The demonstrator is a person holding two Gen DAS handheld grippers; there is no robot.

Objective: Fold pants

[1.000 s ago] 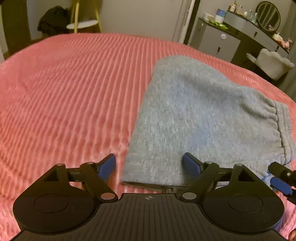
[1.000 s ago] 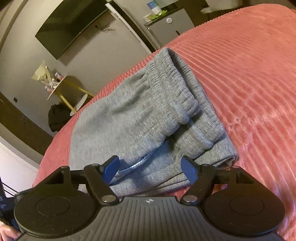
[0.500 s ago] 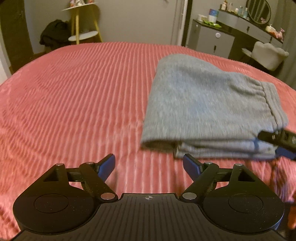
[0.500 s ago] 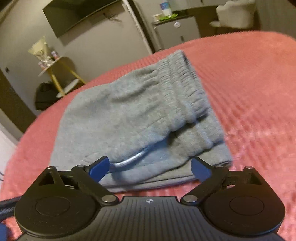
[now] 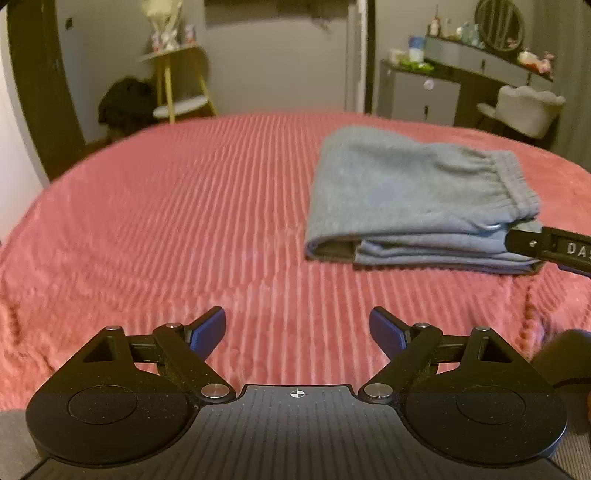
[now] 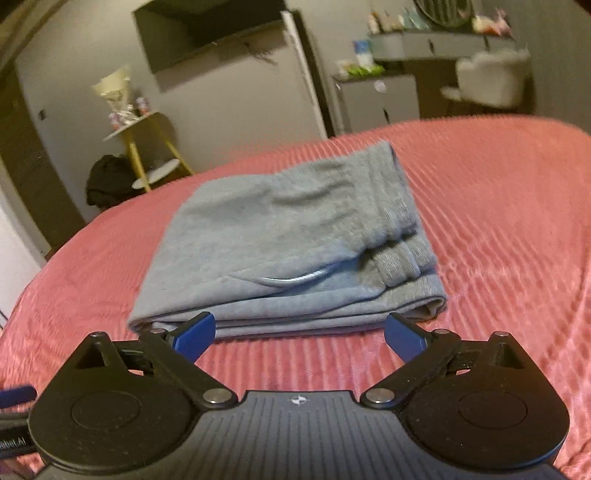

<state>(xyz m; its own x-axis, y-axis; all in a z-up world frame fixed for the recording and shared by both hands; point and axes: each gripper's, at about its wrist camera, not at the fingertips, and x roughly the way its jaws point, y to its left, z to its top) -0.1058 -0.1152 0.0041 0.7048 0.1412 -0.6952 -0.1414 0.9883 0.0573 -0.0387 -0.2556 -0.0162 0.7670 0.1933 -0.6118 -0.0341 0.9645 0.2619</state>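
The grey pants lie folded in a flat stack on the pink ribbed bedspread, waistband to the right. My left gripper hovers over bare bedspread, short of the pants' left front corner; its jaws are opening and nothing is between them. In the right wrist view the pants sit just beyond my right gripper, whose jaws are also opening and hold nothing. A drawstring loop peeks out of the fold. A black part of the right tool shows at the pants' right end.
Beyond the bed stand a yellow-legged side table with a dark bag beside it, a grey cabinet and a pale upholstered chair. A dark screen hangs on the wall. The bedspread stretches wide on both sides of the pants.
Both grippers have drawn back and risen away from the pants, which stay folded on the bed. The right gripper's jaws have spread wider. The right view has rolled level.
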